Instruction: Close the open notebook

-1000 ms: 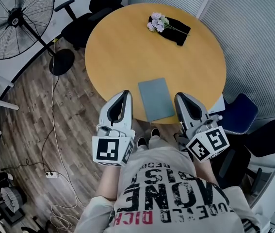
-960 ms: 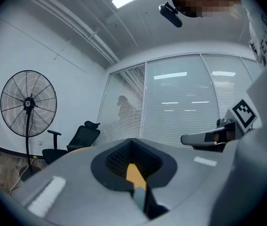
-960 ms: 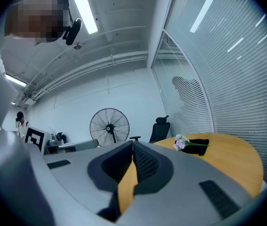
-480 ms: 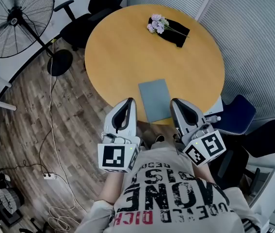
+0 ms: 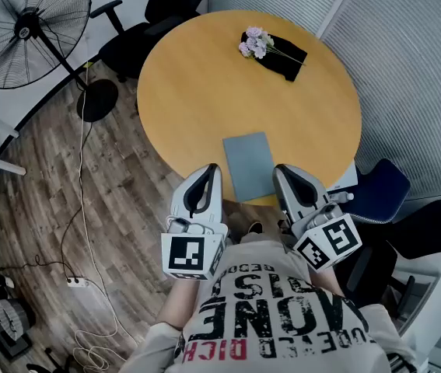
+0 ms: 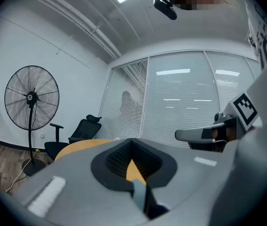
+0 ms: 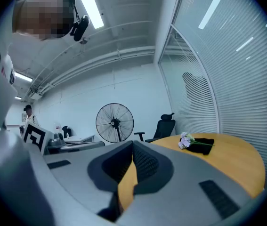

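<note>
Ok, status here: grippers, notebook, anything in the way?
Left gripper shut, empty. Right gripper shut, empty. Notebook closed, flat on table. Flowers far side, nothing on notebook.

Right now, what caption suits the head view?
Closed grey notebook on round table, left hand-held gripper and right hand-held gripper flanking it.

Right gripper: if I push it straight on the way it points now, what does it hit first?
Probably the bare table top: the right gripper aims low across it, toward the fan beyond the far edge. The flowers lie right of that line. How high it rides above the wood is unclear.
</note>
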A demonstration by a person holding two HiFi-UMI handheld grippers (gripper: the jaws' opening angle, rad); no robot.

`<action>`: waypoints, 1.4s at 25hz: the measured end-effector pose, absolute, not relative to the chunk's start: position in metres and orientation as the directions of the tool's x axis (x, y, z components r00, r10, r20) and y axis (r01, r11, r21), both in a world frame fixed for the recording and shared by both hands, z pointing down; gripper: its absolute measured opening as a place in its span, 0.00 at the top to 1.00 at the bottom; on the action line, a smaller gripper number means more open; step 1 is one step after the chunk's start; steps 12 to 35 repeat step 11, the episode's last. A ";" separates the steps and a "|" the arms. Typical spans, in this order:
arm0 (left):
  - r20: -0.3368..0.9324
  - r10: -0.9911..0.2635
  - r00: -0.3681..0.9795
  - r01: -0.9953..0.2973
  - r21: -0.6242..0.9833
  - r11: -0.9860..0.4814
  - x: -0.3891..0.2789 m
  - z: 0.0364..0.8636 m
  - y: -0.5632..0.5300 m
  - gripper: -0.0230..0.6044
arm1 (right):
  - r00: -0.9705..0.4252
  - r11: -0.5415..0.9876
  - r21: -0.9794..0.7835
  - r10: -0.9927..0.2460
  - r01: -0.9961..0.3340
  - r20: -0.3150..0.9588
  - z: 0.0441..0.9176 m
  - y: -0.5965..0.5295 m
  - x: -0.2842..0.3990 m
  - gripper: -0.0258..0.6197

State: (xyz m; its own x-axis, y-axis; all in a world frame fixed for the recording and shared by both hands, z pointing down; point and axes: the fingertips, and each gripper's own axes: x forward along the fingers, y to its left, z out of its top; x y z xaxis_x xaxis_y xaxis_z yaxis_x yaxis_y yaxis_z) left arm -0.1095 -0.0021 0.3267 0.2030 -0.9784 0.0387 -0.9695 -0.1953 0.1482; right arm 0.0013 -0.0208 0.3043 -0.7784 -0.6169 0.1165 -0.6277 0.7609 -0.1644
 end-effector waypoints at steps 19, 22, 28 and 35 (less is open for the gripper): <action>0.047 -0.973 0.227 -0.965 0.147 -0.218 -0.103 0.331 -0.010 0.95 | -0.771 0.753 -0.167 -0.626 -0.637 0.119 0.307 -0.028 0.005 0.94; 0.047 -0.973 0.227 -0.965 0.147 -0.218 -0.103 0.331 -0.010 0.95 | -0.771 0.753 -0.167 -0.626 -0.637 0.119 0.307 -0.028 0.005 0.94; 0.047 -0.973 0.227 -0.965 0.147 -0.218 -0.103 0.331 -0.010 0.95 | -0.771 0.753 -0.167 -0.626 -0.637 0.119 0.307 -0.028 0.005 0.94; 0.047 -0.973 0.227 -0.965 0.147 -0.218 -0.103 0.331 -0.010 0.95 | -0.771 0.753 -0.167 -0.626 -0.637 0.119 0.307 -0.028 0.005 0.94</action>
